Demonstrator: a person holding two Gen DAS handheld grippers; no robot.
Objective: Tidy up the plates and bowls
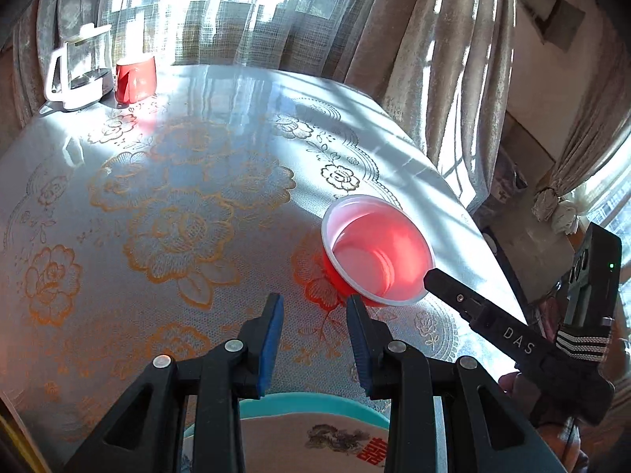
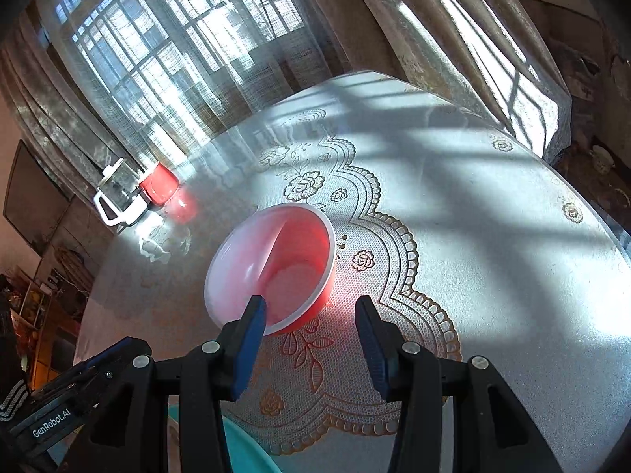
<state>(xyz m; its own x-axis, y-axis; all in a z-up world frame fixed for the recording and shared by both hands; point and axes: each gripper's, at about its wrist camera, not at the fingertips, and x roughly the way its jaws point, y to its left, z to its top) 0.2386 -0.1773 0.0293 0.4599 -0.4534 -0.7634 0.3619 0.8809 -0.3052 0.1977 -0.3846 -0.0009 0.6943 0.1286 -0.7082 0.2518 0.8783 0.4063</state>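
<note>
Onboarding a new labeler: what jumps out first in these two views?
The red bowl with its white inside sits upright on the lace-patterned tablecloth, right in front of the right gripper, whose jaws stand open with the bowl's near rim between them. Strong window light streaks the cloth. At the far edge by the curtains stand a glass kettle and a red cup, side by side.

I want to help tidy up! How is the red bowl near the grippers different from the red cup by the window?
The red bowl sits close to both hand-held grippers; the red cup stands far off at the table's far edge beside the white kettle.
The bowl is wide and low, showing its pale inside and white rim; the cup looks narrower and taller, showing only its side.
Both are red, upright, and rest on the flowered tablecloth.
</note>
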